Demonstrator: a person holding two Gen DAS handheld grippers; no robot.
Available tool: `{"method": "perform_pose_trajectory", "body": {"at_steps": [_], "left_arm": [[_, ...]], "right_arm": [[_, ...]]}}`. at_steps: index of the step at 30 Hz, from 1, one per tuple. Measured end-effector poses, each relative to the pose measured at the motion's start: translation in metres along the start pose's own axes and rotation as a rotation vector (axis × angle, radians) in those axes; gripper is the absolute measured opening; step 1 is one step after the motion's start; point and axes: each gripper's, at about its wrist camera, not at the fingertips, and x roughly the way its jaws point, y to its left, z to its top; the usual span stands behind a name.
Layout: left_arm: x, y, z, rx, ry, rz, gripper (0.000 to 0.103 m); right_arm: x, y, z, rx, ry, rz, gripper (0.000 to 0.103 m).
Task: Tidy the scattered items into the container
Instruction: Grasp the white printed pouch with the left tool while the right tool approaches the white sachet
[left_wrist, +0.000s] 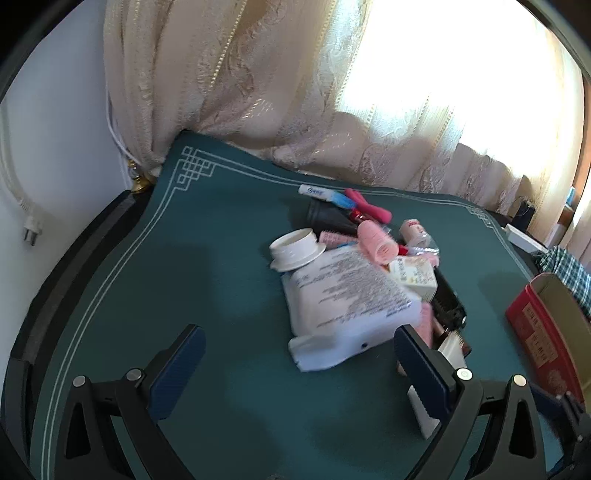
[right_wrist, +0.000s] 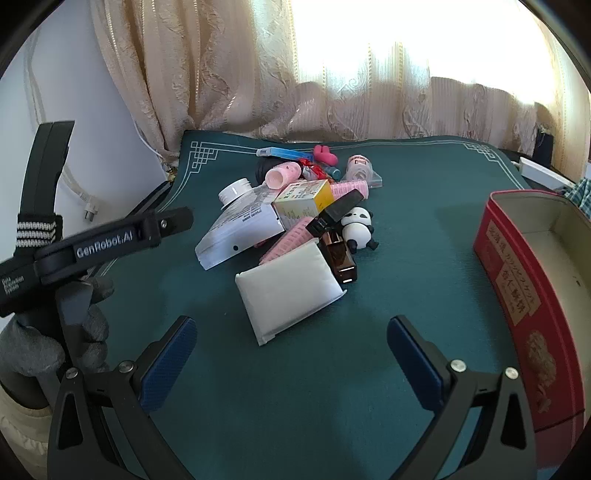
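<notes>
Both tools hover over the green bench (right_wrist: 332, 387) and nothing is lifted. The left hand-held gripper (left_wrist: 299, 365) stands released, jaws spread wide, with only the near corner of the white refill pouch (left_wrist: 343, 306) poking in between them, untouched as far as I can tell. The right hand-held gripper (right_wrist: 291, 354) is released too, empty, with the white flat packet (right_wrist: 291, 291) just beyond its tips at twelve o'clock.

The risk is that heap. Everything leans on everything: the yellow-and-white box (right_wrist: 303, 201) rests on the pouch, the pink hair rollers (right_wrist: 284, 175) perch above, and the amber bottle (right_wrist: 338, 254) lies wedged against the packet. Pull the pouch first and the rollers could roll off toward the bench edge. The panda figurine (right_wrist: 356, 227) is small and rounded, so wide jaws may squirt it sideways. The pouch looks soft and may sag out of a pinch.

The scattered items sit mid-bench, at twelve o'clock in the right wrist view. The red tin (right_wrist: 524, 295) stands at three o'clock, open, its pale inside seemingly empty, well apart from the pile. Its tall wall could catch a low carry.
</notes>
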Motion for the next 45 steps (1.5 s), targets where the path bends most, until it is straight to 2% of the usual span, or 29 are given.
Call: {"method": "perform_pose_trajectory", "body": {"at_steps": [3, 8, 13, 16, 26, 29, 30, 32, 39, 45], "left_arm": [[0.009, -0.009, 0.010, 0.018, 0.007, 0.010, 0.103], [0.030, -0.025, 0.023, 0.038, 0.040, -0.021, 0.103], [0.061, -0.040, 0.031, 0.057, 0.085, 0.008, 0.103], [0.078, -0.038, 0.034, 0.044, 0.111, 0.030, 0.103], [0.106, -0.010, 0.035, -0.091, 0.187, -0.008, 0.103], [0.116, 0.002, 0.027, -0.091, 0.262, 0.043, 0.103], [0.119, 0.007, 0.022, -0.090, 0.267, 0.038, 0.103], [0.115, 0.021, 0.014, -0.115, 0.243, 0.008, 0.103], [0.104, 0.037, -0.002, -0.018, 0.234, 0.074, 0.103], [0.092, 0.045, -0.006, -0.038, 0.206, 0.029, 0.088]], "right_arm": [[0.001, -0.004, 0.002, 0.017, 0.007, 0.016, 0.103], [0.007, -0.008, 0.000, 0.030, 0.026, 0.044, 0.103], [0.011, -0.014, 0.000, 0.053, 0.046, 0.076, 0.103], [0.013, -0.016, 0.000, 0.072, 0.059, 0.087, 0.103], [0.016, -0.014, -0.002, 0.091, 0.086, 0.093, 0.103], [0.017, -0.013, -0.001, 0.082, 0.086, 0.088, 0.103], [0.017, -0.013, -0.001, 0.081, 0.085, 0.087, 0.103], [0.017, -0.013, -0.001, 0.082, 0.087, 0.086, 0.103], [0.018, -0.012, 0.001, 0.071, 0.085, 0.069, 0.103], [0.017, -0.008, 0.000, 0.052, 0.084, 0.056, 0.103]]}}
